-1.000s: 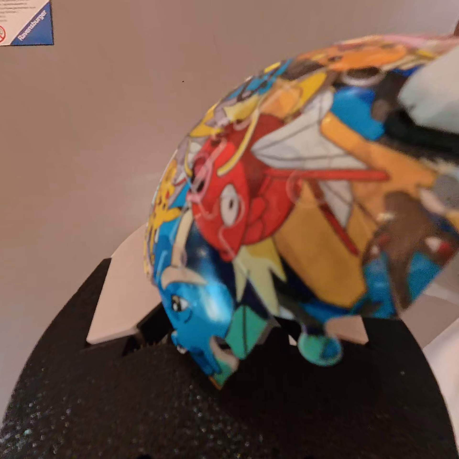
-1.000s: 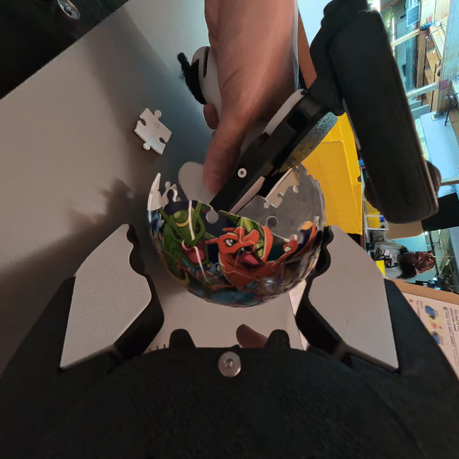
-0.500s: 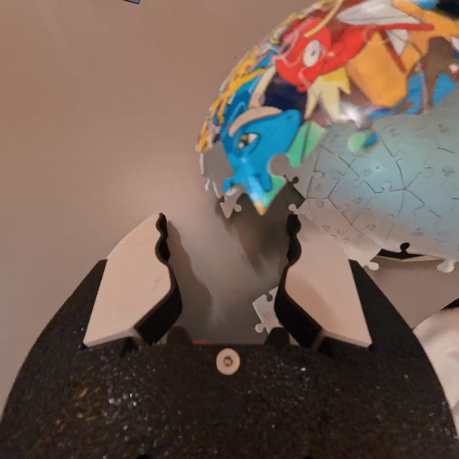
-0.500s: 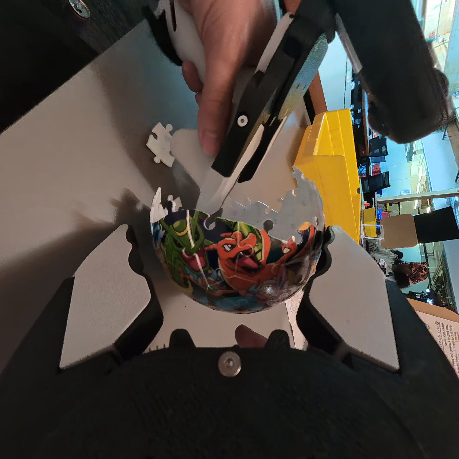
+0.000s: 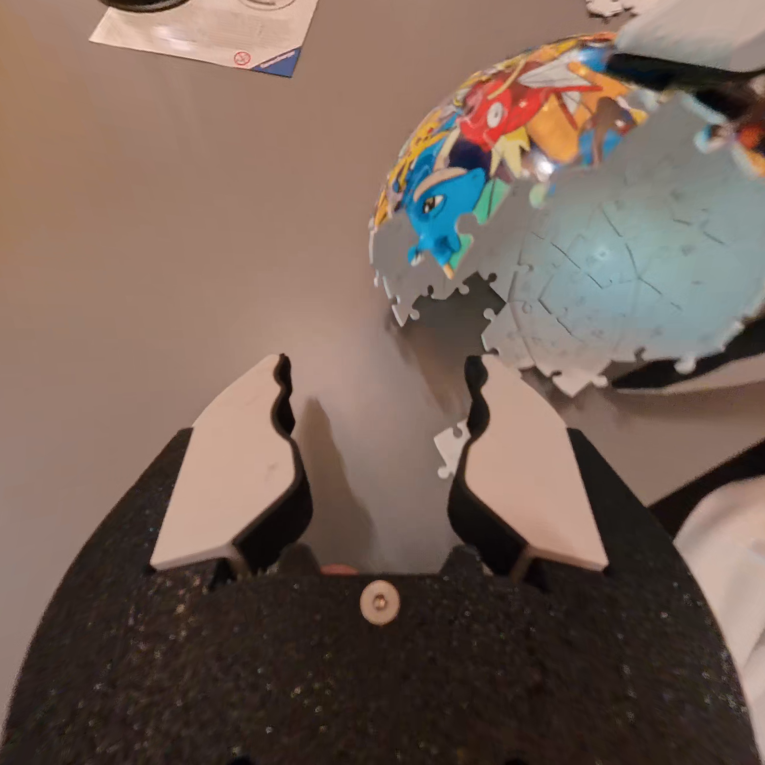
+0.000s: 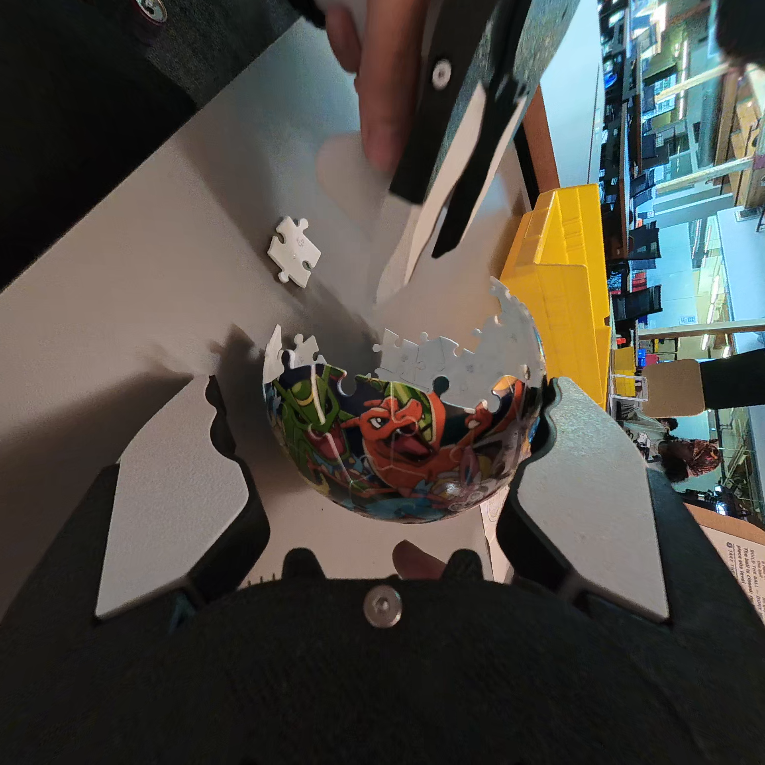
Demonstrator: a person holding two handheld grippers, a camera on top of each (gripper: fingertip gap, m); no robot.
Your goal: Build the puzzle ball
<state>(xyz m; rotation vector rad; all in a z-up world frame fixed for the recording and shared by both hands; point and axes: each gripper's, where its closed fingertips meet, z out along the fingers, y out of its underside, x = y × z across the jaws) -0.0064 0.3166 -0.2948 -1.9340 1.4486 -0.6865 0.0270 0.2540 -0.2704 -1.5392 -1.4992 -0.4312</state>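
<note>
- Landmark: the half-built puzzle ball (image 6: 397,439), an open bowl-shaped shell with printed outside, grey inside and a jagged tabbed rim.
- Left of the ball in the right wrist view: one loose piece (image 6: 294,249) lies grey side up on the desk (image 6: 124,289), just beyond the rim and apart from it.
- In the left wrist view the same piece (image 5: 449,453) peeks out beside the inner edge of the right-hand finger, between the fingers and the ball (image 5: 579,215).
- Left gripper (image 5: 376,372): fingers apart, nothing between them, hanging above the desk. The ball sits up and to the right of its tips, not in line with them.
- In the right wrist view the left gripper (image 6: 426,256) points down at the desk just behind the ball's rim, to the right of the loose piece.
- Right gripper (image 6: 383,395): fingers spread around the ball. The right-hand one presses the shell's side. The left-hand one looks slightly clear of it, and I can't tell whether it touches. The ball looks cradled, so this gripper is busy.
- Key relation: the loose piece is near the left fingers and off to their side, so the left gripper is my pick for the pickup. It needs a sideways shift and a descent. The piece lies flat, so a thin-edge grab is tricky.
- Container: the ball's hollow looks empty, with no pieces visible inside.
- Far from the ball, at the top left of the left wrist view: a paper leaflet (image 5: 207,33).
- Right of the ball, past the desk edge: a yellow bin (image 6: 554,298); contents not visible.
</note>
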